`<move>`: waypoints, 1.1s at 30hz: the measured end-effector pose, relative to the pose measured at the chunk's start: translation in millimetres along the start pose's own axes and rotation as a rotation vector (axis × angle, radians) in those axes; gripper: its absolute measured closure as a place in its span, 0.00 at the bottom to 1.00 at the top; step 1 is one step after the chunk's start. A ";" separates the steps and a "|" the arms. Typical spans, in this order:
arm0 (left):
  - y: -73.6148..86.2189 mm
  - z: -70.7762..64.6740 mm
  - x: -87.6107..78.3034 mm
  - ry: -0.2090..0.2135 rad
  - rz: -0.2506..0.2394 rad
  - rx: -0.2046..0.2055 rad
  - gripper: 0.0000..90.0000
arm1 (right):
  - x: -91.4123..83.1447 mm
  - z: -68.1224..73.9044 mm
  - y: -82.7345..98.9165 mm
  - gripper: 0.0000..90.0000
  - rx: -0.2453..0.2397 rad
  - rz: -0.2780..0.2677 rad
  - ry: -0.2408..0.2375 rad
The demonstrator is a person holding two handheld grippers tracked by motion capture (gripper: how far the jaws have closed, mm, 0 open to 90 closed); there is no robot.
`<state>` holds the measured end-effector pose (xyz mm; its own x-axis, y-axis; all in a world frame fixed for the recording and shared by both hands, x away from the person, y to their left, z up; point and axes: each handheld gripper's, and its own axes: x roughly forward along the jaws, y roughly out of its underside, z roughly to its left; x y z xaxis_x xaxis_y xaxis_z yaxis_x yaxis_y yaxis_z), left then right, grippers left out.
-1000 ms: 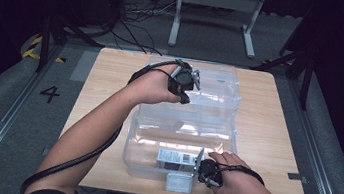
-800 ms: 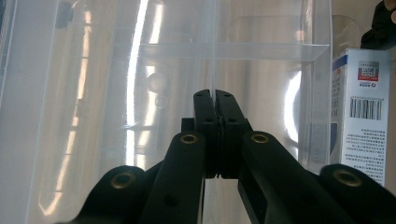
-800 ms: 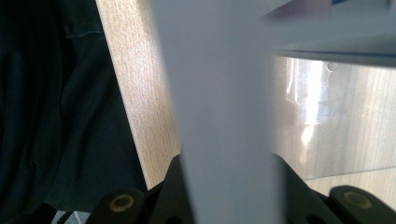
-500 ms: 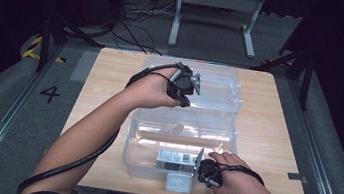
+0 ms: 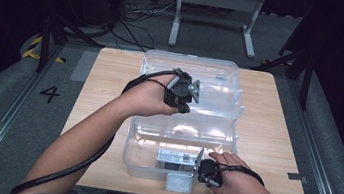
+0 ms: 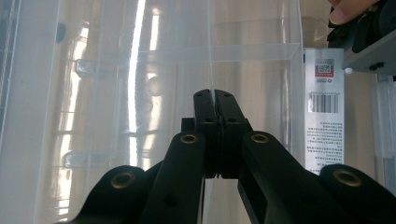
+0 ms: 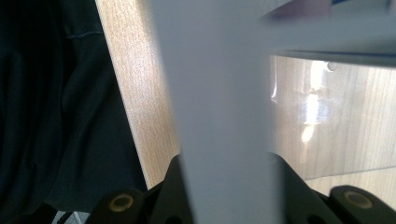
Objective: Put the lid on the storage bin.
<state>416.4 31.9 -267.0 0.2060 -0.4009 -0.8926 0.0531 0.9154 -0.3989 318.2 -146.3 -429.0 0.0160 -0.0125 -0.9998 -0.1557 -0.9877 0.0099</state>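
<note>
Here on the desk (image 5: 275, 141) sits a clear plastic storage box (image 5: 178, 148), its body on the near half, close to the near edge. Its clear lid (image 5: 212, 82) stands swung open on the far side, leaning back over the far half of the desk.

The left claw (image 5: 182, 101) is up at the lid, near its left part, and in the left gripper view its black jaws are pressed together on the thin clear edge of that lid (image 6: 212, 70), the plastic sheet running straight up from between the tips. Clamped tight, no gap showing.

Down at the near wall of the box, the right claw (image 5: 201, 169) sits just right of the middle, beside a white barcode label (image 5: 175, 158) on the box front. A grey latch flap (image 5: 178, 182) hangs off the near edge of the box, just left of that hand. In the right gripper view a wide pale grey plastic piece (image 7: 224, 116) rises from between the jaws, so the right claw is clamped on it; it looks like that latch, though it is too close and blurred to be sure. Behind it, wood grain and the clear box wall.
</note>
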 end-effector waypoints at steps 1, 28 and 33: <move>0.6 -1.3 -0.5 0.003 -0.004 0.000 0.99 | 0.6 0.4 0.3 0.96 0.005 -0.008 0.002; 0.2 -33.2 -6.6 0.010 0.003 0.023 0.99 | -0.9 0.4 -0.4 0.96 -0.009 0.003 -0.004; -0.1 -37.6 -6.7 0.019 0.004 0.031 0.99 | -0.6 0.5 -0.2 0.96 -0.013 -0.003 -0.005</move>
<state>378.3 33.2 -268.9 0.1881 -0.3976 -0.8981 0.0828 0.9175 -0.3889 317.8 -146.0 -428.3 0.0111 -0.0083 -0.9999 -0.1426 -0.9898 0.0066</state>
